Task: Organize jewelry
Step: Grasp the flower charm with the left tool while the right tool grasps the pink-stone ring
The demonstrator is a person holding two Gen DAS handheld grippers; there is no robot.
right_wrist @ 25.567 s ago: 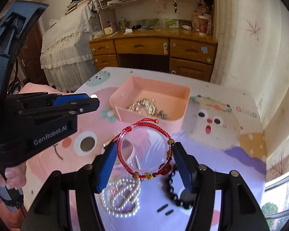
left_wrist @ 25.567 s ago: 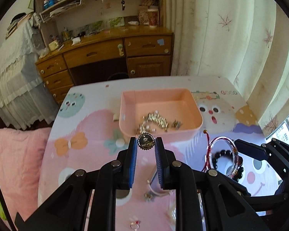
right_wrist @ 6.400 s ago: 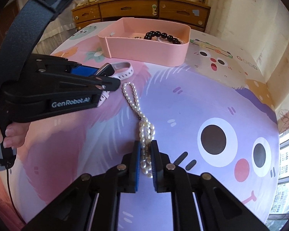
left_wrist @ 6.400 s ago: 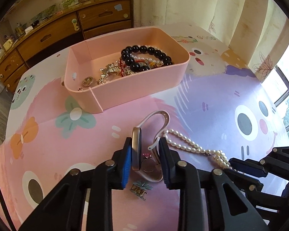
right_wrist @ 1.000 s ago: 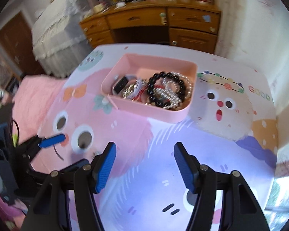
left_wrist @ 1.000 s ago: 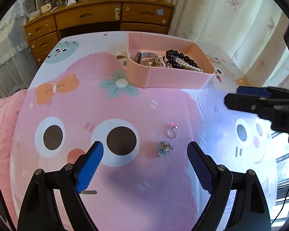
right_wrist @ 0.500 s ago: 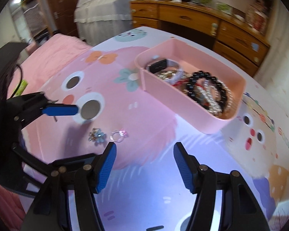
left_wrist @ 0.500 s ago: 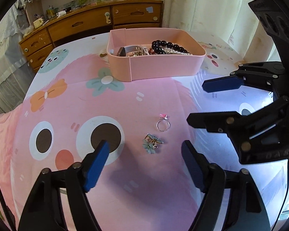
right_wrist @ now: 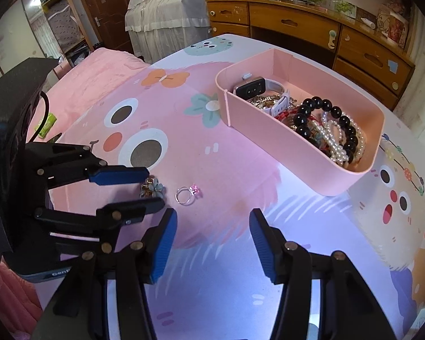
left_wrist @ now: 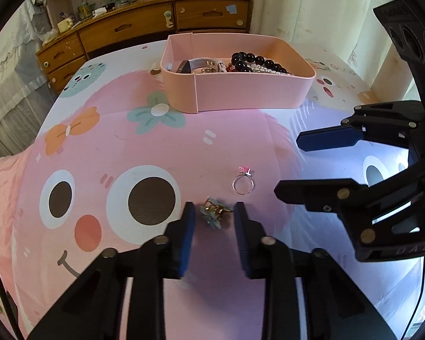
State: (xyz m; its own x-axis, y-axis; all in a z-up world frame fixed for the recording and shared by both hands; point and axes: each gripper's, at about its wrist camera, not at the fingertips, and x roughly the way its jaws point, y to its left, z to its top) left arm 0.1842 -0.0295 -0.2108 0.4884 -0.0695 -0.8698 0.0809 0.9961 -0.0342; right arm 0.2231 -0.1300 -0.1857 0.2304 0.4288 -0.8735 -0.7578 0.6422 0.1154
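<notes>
Covering the table, a cartoon cloth (left_wrist: 144, 147) carries the pink box (left_wrist: 240, 90) at its far side; watch (right_wrist: 253, 88), black bead bracelet (right_wrist: 325, 119) and pearls (right_wrist: 335, 141) lie inside. Right gripper (right_wrist: 212, 236): near side of the box, jaws apart, nothing between them, just narrowing slightly. Left gripper (left_wrist: 214, 216): well this side of the box, jaws just closing, narrow, flower brooch (left_wrist: 214, 212) between them, pads not clearly pressing. Ring (left_wrist: 242, 182) with pink stone lies just beside the brooch, toward the box.
</notes>
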